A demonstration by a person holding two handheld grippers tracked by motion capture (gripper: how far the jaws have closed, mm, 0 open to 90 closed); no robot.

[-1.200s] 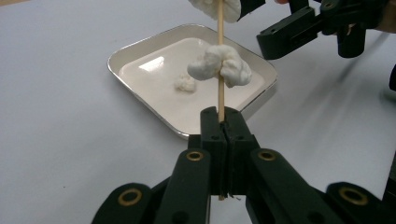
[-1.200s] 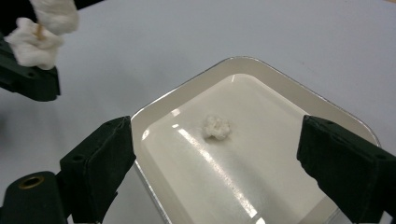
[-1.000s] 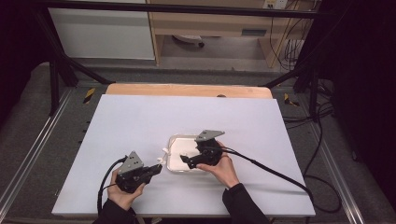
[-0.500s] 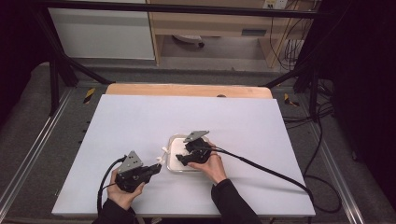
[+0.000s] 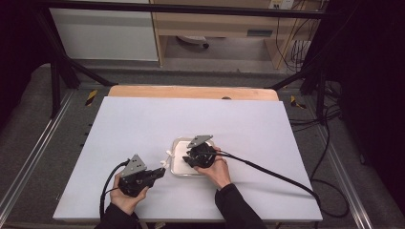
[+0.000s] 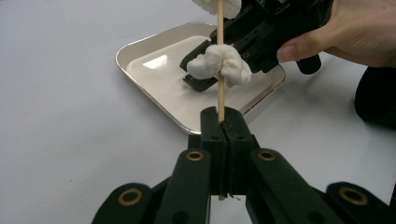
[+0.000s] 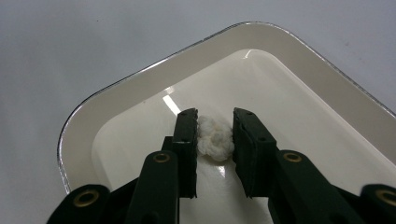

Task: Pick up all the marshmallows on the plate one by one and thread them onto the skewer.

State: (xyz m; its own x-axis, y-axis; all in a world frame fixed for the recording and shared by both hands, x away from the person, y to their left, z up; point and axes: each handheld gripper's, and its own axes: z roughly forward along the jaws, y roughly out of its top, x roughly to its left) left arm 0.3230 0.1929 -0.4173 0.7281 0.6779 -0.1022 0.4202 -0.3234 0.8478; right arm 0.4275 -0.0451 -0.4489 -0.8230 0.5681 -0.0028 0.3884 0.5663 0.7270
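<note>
While the person's two hands work near the front edge of the white counter (image 5: 143, 124), the items stand as follows.

Left gripper (image 6: 223, 122): held low at the front left of the counter, its fingers pressed tight together on the lower end of a thin wooden skewer (image 6: 220, 88). The skewer rises straight from the fingers. One white marshmallow-like lump (image 6: 223, 64) is threaded on it partway up; a second white lump (image 6: 217, 5) sits higher on the stick, cut off by the top of the left gripper view.

Tray (image 7: 116, 112): shallow, cream-coloured, with rounded corners and a thin dark rim, flat on the counter just right of the left gripper and beneath the right one.

Right gripper (image 7: 215, 135): reaching down into the tray, hand (image 5: 217, 169) wrapped round its body. Its fingers have just been closing and now stand either side of a loose white piece (image 7: 215, 137) lying on the tray floor. The left finger touches the piece; whether the right finger presses on it I cannot tell.

Cables (image 5: 267, 169): black, trailing from each gripper across the counter.
</note>
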